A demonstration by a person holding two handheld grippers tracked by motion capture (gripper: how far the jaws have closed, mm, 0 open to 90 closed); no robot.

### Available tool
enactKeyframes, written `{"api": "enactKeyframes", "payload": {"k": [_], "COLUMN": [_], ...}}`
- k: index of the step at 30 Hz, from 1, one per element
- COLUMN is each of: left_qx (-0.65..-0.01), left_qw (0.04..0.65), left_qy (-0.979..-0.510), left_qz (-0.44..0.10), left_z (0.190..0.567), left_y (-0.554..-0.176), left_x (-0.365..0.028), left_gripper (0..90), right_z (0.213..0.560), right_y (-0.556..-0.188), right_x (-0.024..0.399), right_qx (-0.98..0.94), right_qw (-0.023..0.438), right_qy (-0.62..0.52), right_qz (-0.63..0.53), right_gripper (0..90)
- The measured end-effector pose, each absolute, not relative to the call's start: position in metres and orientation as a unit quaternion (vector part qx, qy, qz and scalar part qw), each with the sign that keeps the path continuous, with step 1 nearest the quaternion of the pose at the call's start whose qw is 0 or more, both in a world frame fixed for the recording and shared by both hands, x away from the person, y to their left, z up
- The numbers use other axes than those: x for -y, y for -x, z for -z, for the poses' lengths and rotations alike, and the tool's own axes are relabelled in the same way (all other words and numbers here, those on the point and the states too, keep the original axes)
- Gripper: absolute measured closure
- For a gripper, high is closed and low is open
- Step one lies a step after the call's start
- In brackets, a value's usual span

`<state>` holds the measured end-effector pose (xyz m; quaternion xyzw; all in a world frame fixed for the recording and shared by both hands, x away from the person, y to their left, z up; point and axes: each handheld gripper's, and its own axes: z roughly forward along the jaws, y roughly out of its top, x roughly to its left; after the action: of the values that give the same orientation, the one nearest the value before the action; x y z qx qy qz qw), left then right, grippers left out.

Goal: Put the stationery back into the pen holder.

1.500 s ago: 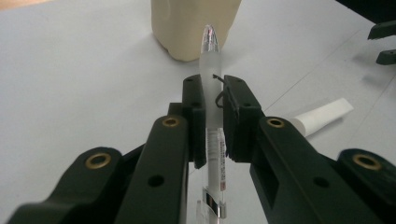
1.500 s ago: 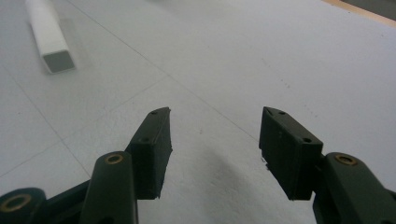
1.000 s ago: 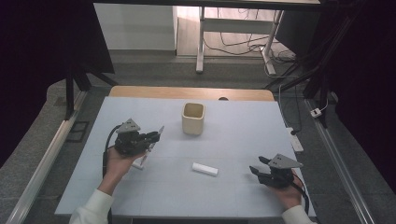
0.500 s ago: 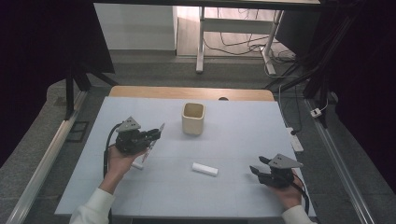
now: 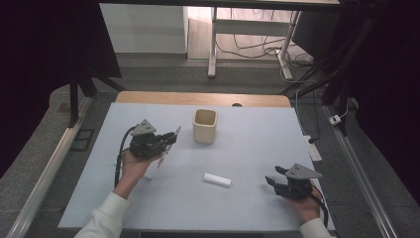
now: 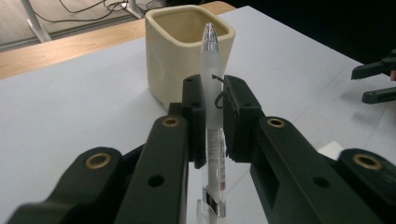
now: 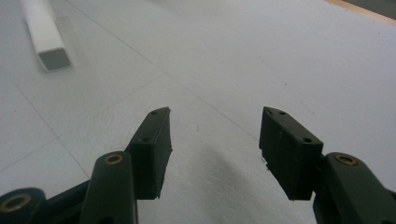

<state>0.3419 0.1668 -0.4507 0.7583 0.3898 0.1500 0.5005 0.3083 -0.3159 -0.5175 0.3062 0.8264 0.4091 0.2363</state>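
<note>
Above the pale blue table [image 5: 247, 148], left of centre, the left gripper [image 5: 168, 139] holds a frosted clear pen [image 6: 213, 93] pinched across its barrel between the pads, tip slanting up toward the cream square-mouthed cup [image 5: 204, 125] that stands just beyond it; in the left gripper view the pen tip stands in front of the cup's opening but is not yet inside it; the right gripper [image 5: 275, 177] rests low at the table's near right corner, jaws parted with nothing between them, well apart from the cup; a white rectangular block [image 5: 217, 179] lies between the two grippers. Risks, as I judge them: the pen is gripped over a narrow band, so it could pivot or slide in the pads when tilted over the rim; a tip that catches the cup's wall might shove or tip the unsteadied cup. Printing shows on the pen's lower barrel, red and dark marks, too small to read.
</note>
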Motion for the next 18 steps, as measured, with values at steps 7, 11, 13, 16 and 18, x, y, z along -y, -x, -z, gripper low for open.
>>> {"api": "enactKeyframes", "payload": {"k": [7, 11, 13, 16, 18], "left_qx": [-0.381, -0.375, -0.373, -0.369, -0.368], "left_qw": [0.514, 0.521, 0.523, 0.527, 0.528], "left_qy": [-0.751, -0.749, -0.749, -0.748, -0.748], "left_qz": [-0.162, -0.165, -0.165, -0.164, -0.165], "left_z": [0.437, 0.431, 0.428, 0.425, 0.424], "left_y": [-0.349, -0.352, -0.354, -0.356, -0.357], "left_x": [-0.162, -0.158, -0.157, -0.155, -0.154], "left_gripper": [79.0, 79.0, 79.0, 79.0, 79.0], "right_z": [0.517, 0.517, 0.517, 0.517, 0.517], "right_y": [-0.308, -0.308, -0.308, -0.308, -0.308], "right_x": [0.316, 0.316, 0.317, 0.317, 0.317], "right_qx": [-0.827, -0.826, -0.826, -0.827, -0.827], "right_qw": [0.237, 0.238, 0.238, 0.238, 0.238], "right_qy": [-0.307, -0.307, -0.306, -0.306, -0.306], "right_qz": [-0.408, -0.408, -0.408, -0.408, -0.408], "right_gripper": [43.1, 43.1, 43.1, 43.1, 43.1]}}
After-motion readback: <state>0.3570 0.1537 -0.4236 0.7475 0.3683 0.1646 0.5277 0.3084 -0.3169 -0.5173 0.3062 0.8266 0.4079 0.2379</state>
